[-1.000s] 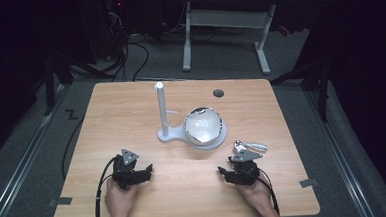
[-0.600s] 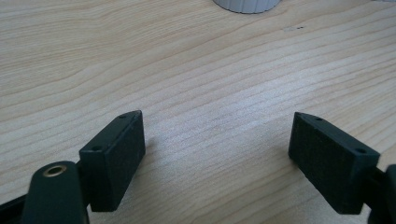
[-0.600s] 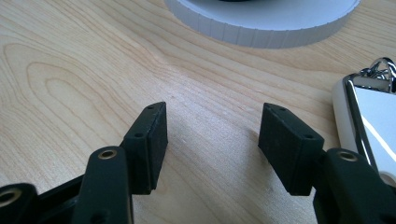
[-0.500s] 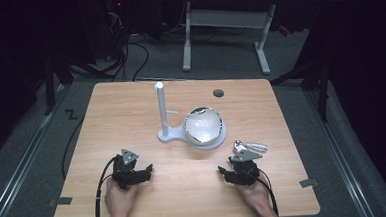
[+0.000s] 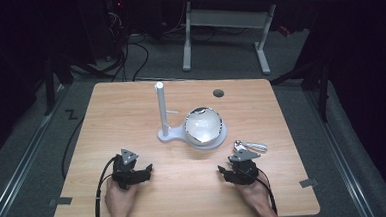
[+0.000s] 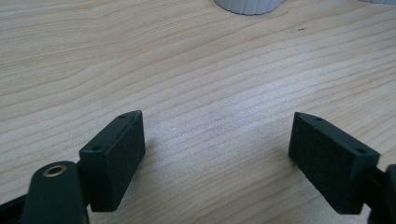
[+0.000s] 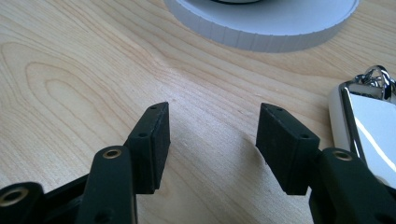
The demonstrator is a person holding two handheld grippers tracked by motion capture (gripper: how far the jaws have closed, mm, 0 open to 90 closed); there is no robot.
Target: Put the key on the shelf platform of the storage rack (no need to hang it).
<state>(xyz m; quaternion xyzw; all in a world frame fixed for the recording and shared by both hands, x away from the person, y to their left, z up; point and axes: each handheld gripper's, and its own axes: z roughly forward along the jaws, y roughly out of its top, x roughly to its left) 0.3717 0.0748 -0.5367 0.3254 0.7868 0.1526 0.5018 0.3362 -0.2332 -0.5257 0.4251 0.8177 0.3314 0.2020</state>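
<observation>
Nothing moved since prior frame; shiny chrome metal keyring tool [image 5: 251,146] lies at 1 o'clock of right gripper [image 5: 238,172], long axis 3–9, jaws released; left gripper [image 5: 133,174] too, farther.

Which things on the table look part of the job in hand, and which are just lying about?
Likely in play:
- shiny metal keyring piece, nearest the right gripper, untouched
- white stand with its post and round base
- reflective ball on that base
- left gripper, open over bare wood

Just lying about:
- dark round grommet in the table top
</observation>
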